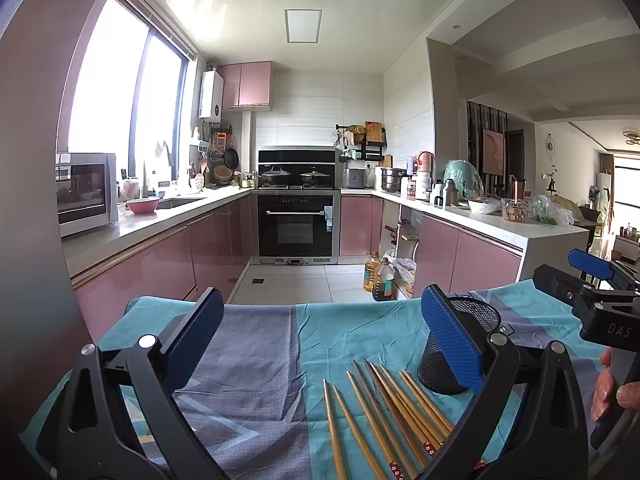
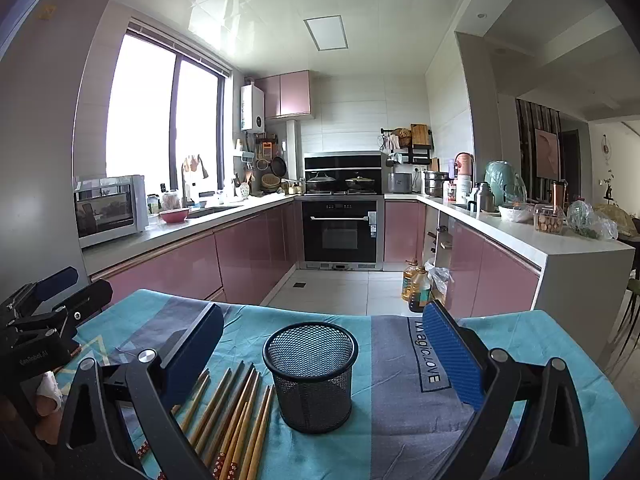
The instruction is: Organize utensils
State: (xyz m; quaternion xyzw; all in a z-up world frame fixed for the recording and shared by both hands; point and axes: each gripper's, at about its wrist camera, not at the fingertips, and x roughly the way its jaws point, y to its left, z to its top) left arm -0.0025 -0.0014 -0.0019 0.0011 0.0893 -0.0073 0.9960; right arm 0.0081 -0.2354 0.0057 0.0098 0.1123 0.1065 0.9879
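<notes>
Chopsticks point(image 2: 236, 412): wooden, fanned loose on the teal tablecloth point(image 2: 320, 456), just beside the upright mesh holder point(image 2: 311, 376). Left gripper point(image 1: 320, 344) and right gripper point(image 2: 320, 356): both spread wide, nothing held. Risk noted: light holder may be tipped by a careless insertion.

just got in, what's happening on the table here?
A person holds a two-finger tool in each hand over a cloth-covered table. Both the left tool and right tool are wide open and hold nothing. A bunch of wooden chopsticks lies loose on the cloth beside an upright, empty black mesh cup. Nothing has been sorted yet.
</notes>
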